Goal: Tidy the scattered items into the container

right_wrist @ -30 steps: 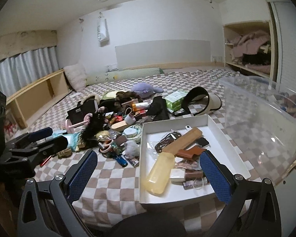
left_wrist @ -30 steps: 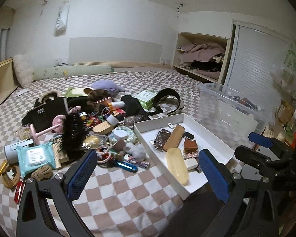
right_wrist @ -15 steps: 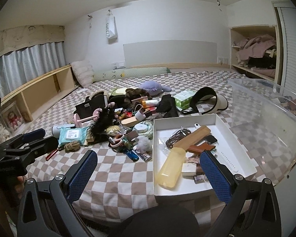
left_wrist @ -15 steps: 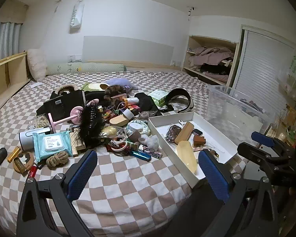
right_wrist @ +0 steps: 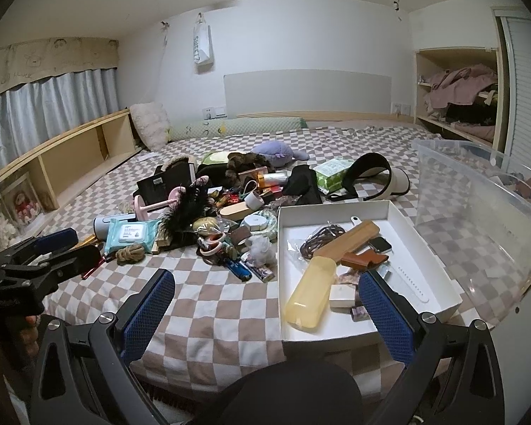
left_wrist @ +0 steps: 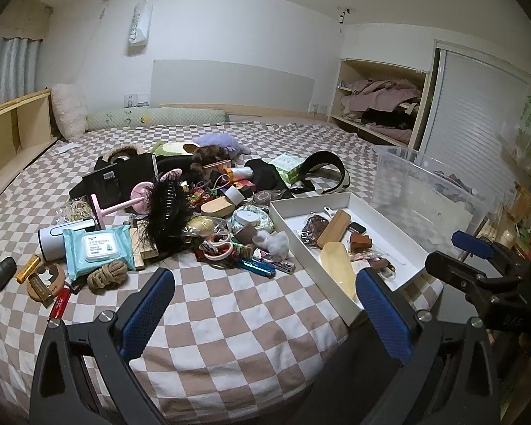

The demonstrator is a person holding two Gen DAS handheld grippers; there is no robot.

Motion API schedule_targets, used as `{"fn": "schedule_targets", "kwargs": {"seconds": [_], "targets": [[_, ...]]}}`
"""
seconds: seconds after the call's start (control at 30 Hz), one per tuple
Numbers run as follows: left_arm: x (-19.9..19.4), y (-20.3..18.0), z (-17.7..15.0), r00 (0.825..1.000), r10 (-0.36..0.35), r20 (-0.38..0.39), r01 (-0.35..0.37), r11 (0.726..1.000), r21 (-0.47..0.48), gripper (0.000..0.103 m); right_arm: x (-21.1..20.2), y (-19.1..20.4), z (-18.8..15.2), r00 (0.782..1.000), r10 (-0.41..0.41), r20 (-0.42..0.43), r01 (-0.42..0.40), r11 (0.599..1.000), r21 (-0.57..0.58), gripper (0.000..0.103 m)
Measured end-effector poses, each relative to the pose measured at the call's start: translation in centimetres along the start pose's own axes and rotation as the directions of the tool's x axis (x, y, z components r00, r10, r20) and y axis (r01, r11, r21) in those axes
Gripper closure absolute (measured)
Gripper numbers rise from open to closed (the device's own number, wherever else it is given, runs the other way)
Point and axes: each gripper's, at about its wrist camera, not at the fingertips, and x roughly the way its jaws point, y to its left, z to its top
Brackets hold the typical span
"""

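the white tray (right_wrist: 336, 209) that takes the tidied things sits on the bed's near right corner, already holding a yellow case (right_wrist: 309, 297), a wooden brush (right_wrist: 350, 239), a coiled brown cord (right_wrist: 322, 242) and a few small bits. the scattered pile (left_wrist: 201, 219) lies just left of it, a loose band running left to right across the checked bed (left_wrist: 230, 318), from the blue lighter (left_wrist: 256, 267) and white fluff (left_wrist: 274, 242) touching the tray's left wall out to the wipes pack (left_wrist: 97, 248), rope knot (left_wrist: 108, 274) and gold tubes (left_wrist: 28, 264) at the far left. our left gripper (left_wrist: 265, 311) hangs spread and empty over bare checks, the pile straight ahead of it; our right gripper (right_wrist: 265, 313) is likewise released, holding nothing, aimed between pile and tray. we judge the left the nearer to the loose items, the right better placed for the tray. nothing stands between either gripper and the pile's near edge. a clear plastic bin (right_wrist: 478, 191) rises just right of the tray, and a black visor (right_wrist: 368, 177) lies beyond it.
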Motion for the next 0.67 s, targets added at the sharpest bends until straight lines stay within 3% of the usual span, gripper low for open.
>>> {"fn": "schedule_targets", "kwargs": {"seconds": [0.67], "targets": [[-0.15, 0.12, -0.34, 1.0, 0.004, 0.014, -0.004, 1.0, -0.017, 0.0, 0.19, 0.25, -0.06, 1.0, 0.0, -0.014, 0.0, 1.0, -0.008, 0.0]]}}
